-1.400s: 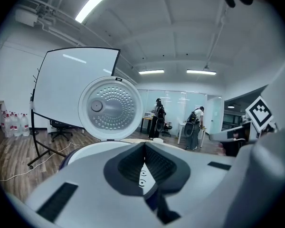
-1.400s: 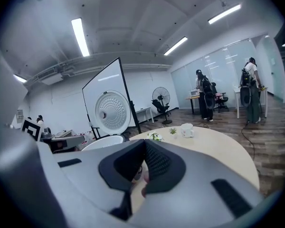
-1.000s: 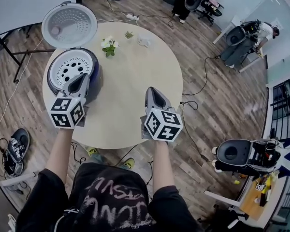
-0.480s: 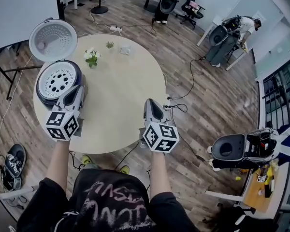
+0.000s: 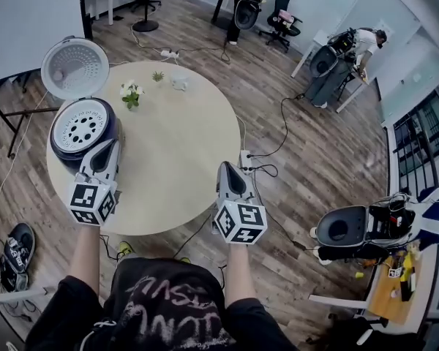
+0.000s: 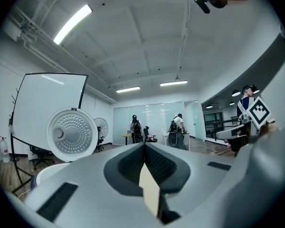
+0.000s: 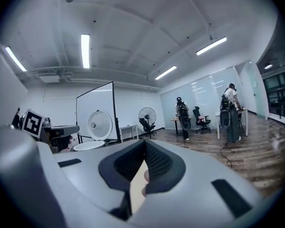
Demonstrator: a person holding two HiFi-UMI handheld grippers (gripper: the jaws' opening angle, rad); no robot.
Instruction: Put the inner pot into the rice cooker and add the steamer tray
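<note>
The rice cooker (image 5: 67,146) stands at the left edge of the round table (image 5: 175,145). Its lid (image 5: 74,67) is up, and the white perforated steamer tray (image 5: 82,125) sits in its top. The inner pot is hidden under the tray. My left gripper (image 5: 108,148) is shut and empty, its tips close to the cooker's near side. My right gripper (image 5: 226,169) is shut and empty too, over the table's near right edge. The left gripper view shows its jaws (image 6: 144,145) pressed together, with the lid (image 6: 71,134) beyond. The right gripper view shows the same (image 7: 145,142), with the lid (image 7: 99,124) far left.
A small pot of white flowers (image 5: 131,93), a tiny plant (image 5: 158,76) and a small white object (image 5: 179,83) sit at the table's far side. Cables and a power strip (image 5: 245,158) lie on the floor. Another cooker (image 5: 344,229) stands at the right, shoes (image 5: 11,251) at the left.
Both grippers have drawn back from the cooker toward the table's near edge, still shut. The steamer tray stays in the cooker.
</note>
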